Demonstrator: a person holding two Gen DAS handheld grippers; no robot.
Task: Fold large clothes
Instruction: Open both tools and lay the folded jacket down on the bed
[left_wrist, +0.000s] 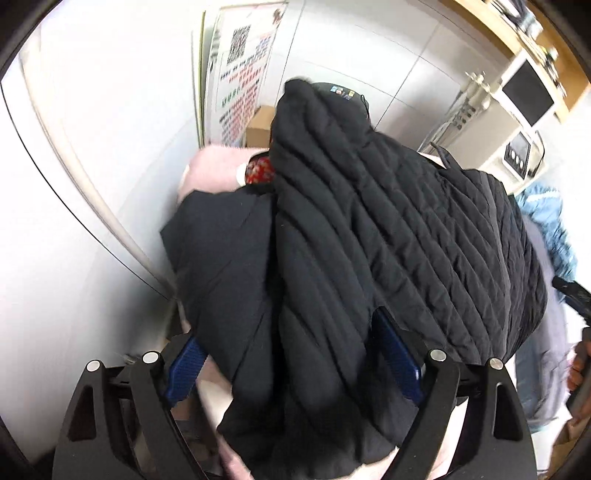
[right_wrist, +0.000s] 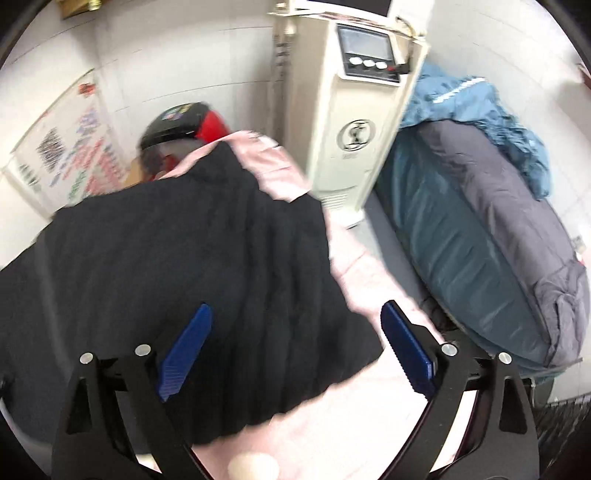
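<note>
My left gripper (left_wrist: 295, 362) stands wide, its fingers astride the black jacket (left_wrist: 369, 229) heaped mid-frame on pink cloth (right_wrist: 369, 376). My right gripper (right_wrist: 295, 358) is wide too, holding nothing. I judge a fold just laid; next, grip an edge.

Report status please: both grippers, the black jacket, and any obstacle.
Left gripper open, black quilted jacket between fingers. Right gripper open over jacket edge. Jacket lies folded on pink garment. Blue-grey bedding close on right.
</note>
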